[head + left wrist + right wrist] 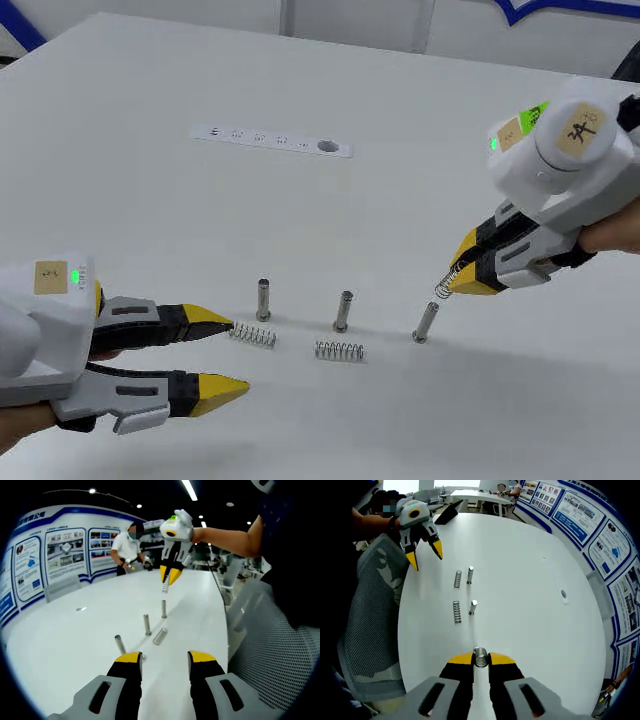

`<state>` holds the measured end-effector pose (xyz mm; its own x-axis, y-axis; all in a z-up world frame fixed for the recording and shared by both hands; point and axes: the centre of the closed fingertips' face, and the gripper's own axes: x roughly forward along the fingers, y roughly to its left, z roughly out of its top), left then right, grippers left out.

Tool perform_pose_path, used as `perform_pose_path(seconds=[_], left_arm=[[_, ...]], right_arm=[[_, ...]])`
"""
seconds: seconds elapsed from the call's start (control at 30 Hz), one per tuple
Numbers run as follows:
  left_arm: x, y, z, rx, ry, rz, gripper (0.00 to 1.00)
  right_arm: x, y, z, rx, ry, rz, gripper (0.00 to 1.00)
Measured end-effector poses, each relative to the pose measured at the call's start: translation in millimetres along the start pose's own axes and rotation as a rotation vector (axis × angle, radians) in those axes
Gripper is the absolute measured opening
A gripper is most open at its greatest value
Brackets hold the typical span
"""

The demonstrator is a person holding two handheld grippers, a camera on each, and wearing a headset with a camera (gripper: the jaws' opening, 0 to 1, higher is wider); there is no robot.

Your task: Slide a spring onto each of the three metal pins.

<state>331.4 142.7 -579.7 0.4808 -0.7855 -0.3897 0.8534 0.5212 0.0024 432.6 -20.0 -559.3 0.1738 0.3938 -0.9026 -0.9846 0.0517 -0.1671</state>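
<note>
Held spring (446, 284): pinched between the jaws of the right gripper (455, 283), just above the right pin (426, 322).
Left spring (252, 335): laid flat on the table (150, 200) beside the left pin (263, 299).
Middle spring (340, 351): laid flat beside the middle pin (343, 311).
Left gripper (238, 355): jaws spread, nothing gripped.

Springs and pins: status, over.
Right gripper shut on spring, above right pin. Left gripper open beside left spring. Middle spring loose on table. Nothing blocking.

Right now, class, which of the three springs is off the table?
The spring clamped in the jaws of the right gripper, near the right pin. The left spring and middle spring lie flat on the table.
</note>
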Motion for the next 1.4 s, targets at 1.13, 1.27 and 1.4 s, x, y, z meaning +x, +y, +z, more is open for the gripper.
perform_pose_path(seconds=[1.13,1.27,1.4], left_arm=[[-2.7,2.4,-8.0,-0.024,0.009,0.021,0.38],[-3.1,2.3,-9.2,-0.024,0.011,0.022,0.38],[-3.5,2.5,-9.7,-0.025,0.013,0.023,0.38]], right_arm=[[37.0,2.0,-12.5,0.011,0.080,0.077,0.12],[47.8,2.6,-17.3,0.014,0.099,0.079,0.12],[56.6,3.7,-17.7,0.021,0.102,0.078,0.12]])
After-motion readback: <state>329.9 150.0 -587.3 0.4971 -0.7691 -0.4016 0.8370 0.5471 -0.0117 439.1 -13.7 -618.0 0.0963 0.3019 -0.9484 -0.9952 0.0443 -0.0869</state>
